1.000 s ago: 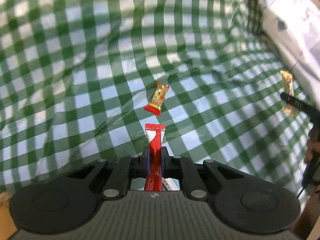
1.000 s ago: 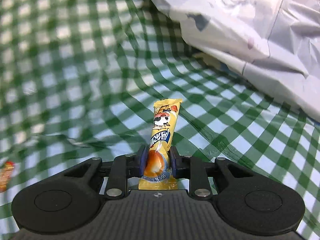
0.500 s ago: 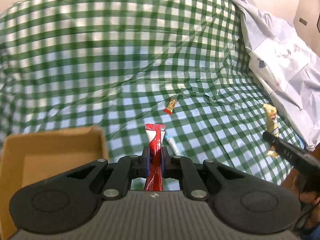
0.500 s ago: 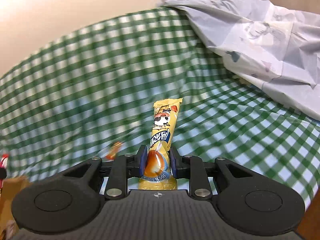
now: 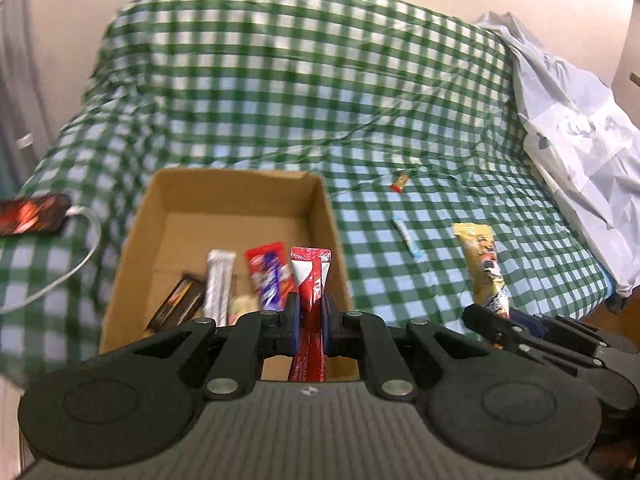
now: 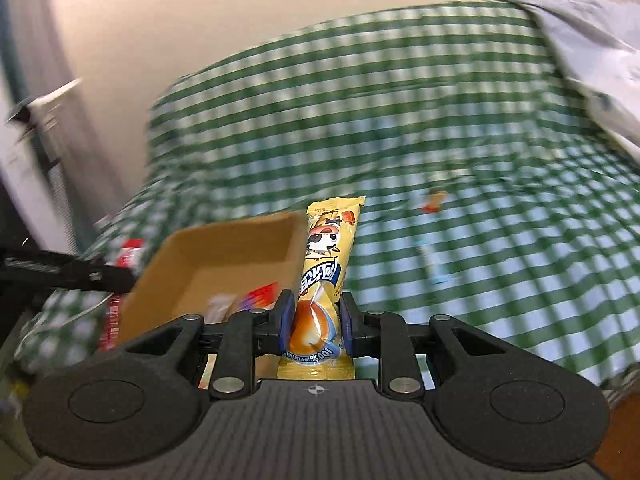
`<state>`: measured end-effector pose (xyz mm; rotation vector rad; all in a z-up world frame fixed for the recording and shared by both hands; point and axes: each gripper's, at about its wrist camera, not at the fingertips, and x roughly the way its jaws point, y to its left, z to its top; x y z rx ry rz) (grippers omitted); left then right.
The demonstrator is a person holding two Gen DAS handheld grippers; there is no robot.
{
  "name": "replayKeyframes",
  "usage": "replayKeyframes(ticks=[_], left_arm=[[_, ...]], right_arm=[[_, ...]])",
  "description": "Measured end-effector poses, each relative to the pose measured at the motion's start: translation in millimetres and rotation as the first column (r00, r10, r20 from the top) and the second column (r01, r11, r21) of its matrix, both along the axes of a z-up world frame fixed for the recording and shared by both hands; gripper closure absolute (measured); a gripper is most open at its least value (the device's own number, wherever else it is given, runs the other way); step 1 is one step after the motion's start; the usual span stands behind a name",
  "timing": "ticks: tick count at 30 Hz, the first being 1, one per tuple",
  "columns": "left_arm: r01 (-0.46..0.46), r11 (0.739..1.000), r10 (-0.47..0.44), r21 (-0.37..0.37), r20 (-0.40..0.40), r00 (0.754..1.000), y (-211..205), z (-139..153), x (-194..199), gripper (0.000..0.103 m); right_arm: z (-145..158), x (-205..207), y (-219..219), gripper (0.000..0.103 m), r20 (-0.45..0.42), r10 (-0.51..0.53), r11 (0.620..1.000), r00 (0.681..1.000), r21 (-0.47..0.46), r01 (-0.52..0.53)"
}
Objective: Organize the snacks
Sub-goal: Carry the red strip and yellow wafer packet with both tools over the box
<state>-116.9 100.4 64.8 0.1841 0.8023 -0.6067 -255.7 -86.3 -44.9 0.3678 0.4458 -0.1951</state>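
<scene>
My left gripper (image 5: 307,312) is shut on a red snack stick (image 5: 310,280) and holds it over the near right part of an open cardboard box (image 5: 132,240). The box holds a silver stick (image 5: 219,284), a red and blue packet (image 5: 269,276) and a dark bar (image 5: 178,306). My right gripper (image 6: 312,314) is shut on a yellow snack packet (image 6: 326,256) just right of the box (image 6: 160,264); it also shows in the left wrist view (image 5: 482,264). A small red and gold candy (image 5: 399,182) and a blue and white stick (image 5: 408,236) lie on the green checked cloth (image 5: 280,80).
A phone (image 5: 32,214) with a white cable (image 5: 76,264) lies left of the box. A crumpled pale sheet (image 5: 580,148) covers the right side. A wall stands behind. The cloth's front edge drops off at the lower right.
Both grippers have pulled back and swung left with their snacks. The cardboard box and its contents have come into full view under the left gripper.
</scene>
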Motion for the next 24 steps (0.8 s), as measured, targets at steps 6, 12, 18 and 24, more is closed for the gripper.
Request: replayKeyframes(ticks=[6,12,18,24], left_arm=[[-0.040,0.999,0.040,-0.010,0.076,0.996,50.0,-1.6,-41.4,0.092],[-0.043,0.997,0.050,-0.066,0.100,0.994,74.6,1.5,-68.8,0.092],[-0.054,0.994,0.064,-0.099,0.097,0.993,83.1,6.1,-73.7,0.092],[-0.043,0.993,0.055,-0.111,0.105,0.993,85.7,7.6,-79.3,0.092]], right_arm=[[9.6,-14.0,59.5,0.077,-0.019,0.092,0.994,0.996,-0.058,-0.093],[19.1,-27.4,82.4,0.077,-0.029,0.091,0.991,0.995,-0.092,-0.093],[22.1,-33.1,91.9,0.077,-0.023,0.093,0.987,0.995,-0.128,-0.095],[24.2,-36.8,97.6,0.077,-0.024,0.095,0.985,0.995,-0.144,-0.097]])
